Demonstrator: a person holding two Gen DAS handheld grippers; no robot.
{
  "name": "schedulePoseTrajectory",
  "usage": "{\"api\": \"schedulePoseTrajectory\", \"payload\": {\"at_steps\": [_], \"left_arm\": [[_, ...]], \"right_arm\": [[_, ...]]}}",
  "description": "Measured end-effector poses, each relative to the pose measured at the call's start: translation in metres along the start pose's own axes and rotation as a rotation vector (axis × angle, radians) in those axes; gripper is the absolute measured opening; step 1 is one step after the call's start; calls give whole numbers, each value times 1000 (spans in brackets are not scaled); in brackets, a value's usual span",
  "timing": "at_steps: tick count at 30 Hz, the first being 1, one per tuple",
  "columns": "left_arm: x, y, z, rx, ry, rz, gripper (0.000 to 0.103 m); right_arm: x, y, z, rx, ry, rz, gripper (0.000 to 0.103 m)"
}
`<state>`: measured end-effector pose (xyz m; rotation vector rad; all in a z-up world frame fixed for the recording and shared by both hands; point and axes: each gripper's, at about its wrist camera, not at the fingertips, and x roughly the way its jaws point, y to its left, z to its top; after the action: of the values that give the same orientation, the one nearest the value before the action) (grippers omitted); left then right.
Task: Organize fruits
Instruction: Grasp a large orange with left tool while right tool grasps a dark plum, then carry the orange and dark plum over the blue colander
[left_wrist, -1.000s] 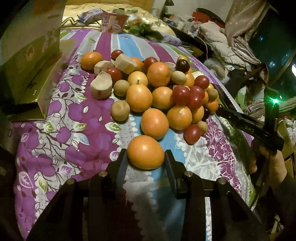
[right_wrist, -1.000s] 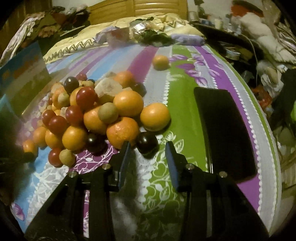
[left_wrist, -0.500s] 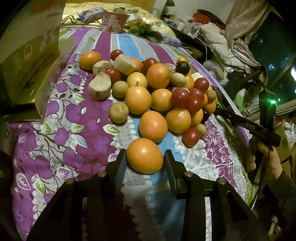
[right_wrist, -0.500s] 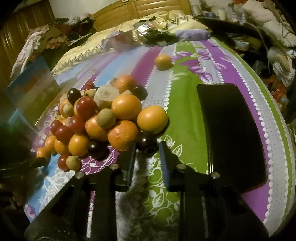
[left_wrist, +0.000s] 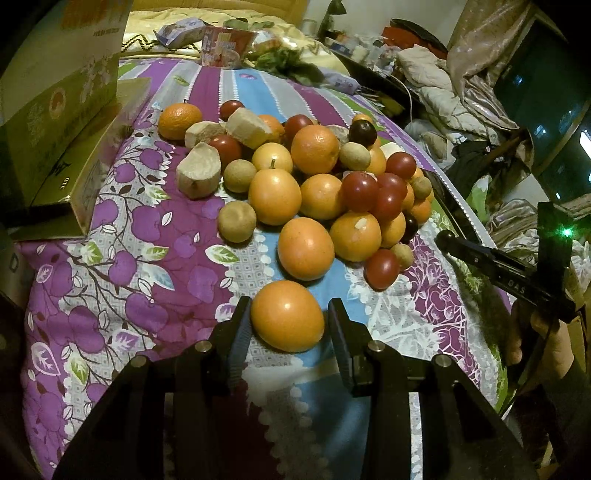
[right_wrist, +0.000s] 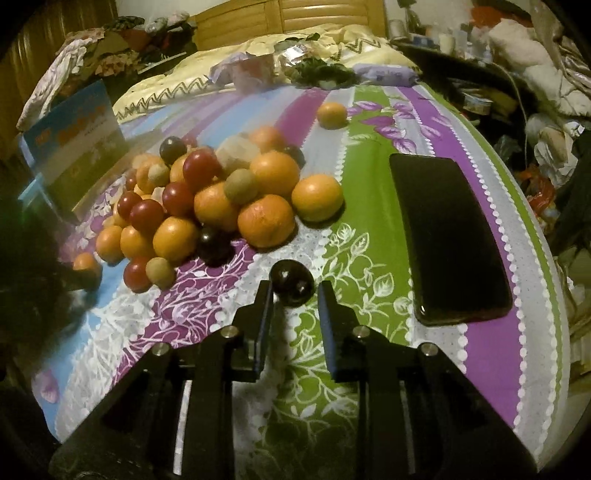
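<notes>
My left gripper (left_wrist: 289, 320) is clamped on a large orange fruit (left_wrist: 287, 320), one finger pressed to each side of it, the fruit resting on the bedspread (left_wrist: 122, 266) just in front of the main heap. My right gripper (right_wrist: 293, 291) has just been closing and now pinches a small dark plum (right_wrist: 291, 282) between its fingertips, the plum lying apart from the heap on the green-and-white leaf print. The heap of fruit (right_wrist: 221, 195) lies loose on the bed: oranges, red plums, small brownish round fruits and several pale cut chunks (left_wrist: 199, 171), all touching or stacked on one another. A lone orange (right_wrist: 331, 115) sits well apart from the heap, farther up the bed. A black phone (right_wrist: 447, 236) lies flat on the purple stripe to the right of the heap, touching no fruit. Containers: an open green-and-yellow cardboard box (left_wrist: 59, 122) stands at the left edge of the bed, beside the heap; its inside is not visible from either view, so I cannot tell what it holds. At the head of the bed lie a small printed carton (left_wrist: 225, 46) and some crumpled packets, with leafy greens (left_wrist: 288, 62) next to them; their contents cannot be made out. In the left wrist view, my right hand (left_wrist: 543, 339) shows at the right edge, gripping its handle.
</notes>
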<state>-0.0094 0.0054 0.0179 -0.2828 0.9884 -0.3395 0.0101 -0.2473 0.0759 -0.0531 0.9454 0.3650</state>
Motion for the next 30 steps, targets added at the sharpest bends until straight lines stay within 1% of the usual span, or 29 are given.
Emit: {"api": "schedulePoseTrajectory", "payload": {"at_steps": [2,4,5,6,8,9,10,13,19,24,26,29,30], "left_arm": [[1,-1,-1,6,-3,1,41],[1,-1,-2,10,-8,2,43],[2,-2,-2,13,-9,3,43],[2,-3,-2,17,-9,6,43],[2,-3,-3,23,-10,11,43],[2,-4,-3,27,-12,15,43],[2,-5,-3,31,-13,20,43],[2,-8,-3,40,-13,32,43],[0,-5,0,21,-12,28,43],[-15,-11,8,36,-42,34,41],[-17,-13,8,55,-28,43,41],[-19,-11,3,66,-30,54,41],[-21,-8,0,53,-38,49,43]], "right_arm": [[3,4,4,-18,-2,-6,28],[6,10,4,-40,-3,-21,53],[7,11,4,-48,-6,-27,55],[10,13,5,-54,-1,-28,53],[15,13,6,-54,14,-25,46],[16,12,6,-51,13,-32,35],[16,12,6,-48,16,-30,27],[14,10,6,-39,9,-35,26],[8,14,7,-23,-15,-54,26],[-16,24,11,30,-70,-86,26],[-27,29,12,55,-96,-94,26],[-46,40,13,80,-140,-81,26],[-50,45,13,77,-148,-74,26]]}}
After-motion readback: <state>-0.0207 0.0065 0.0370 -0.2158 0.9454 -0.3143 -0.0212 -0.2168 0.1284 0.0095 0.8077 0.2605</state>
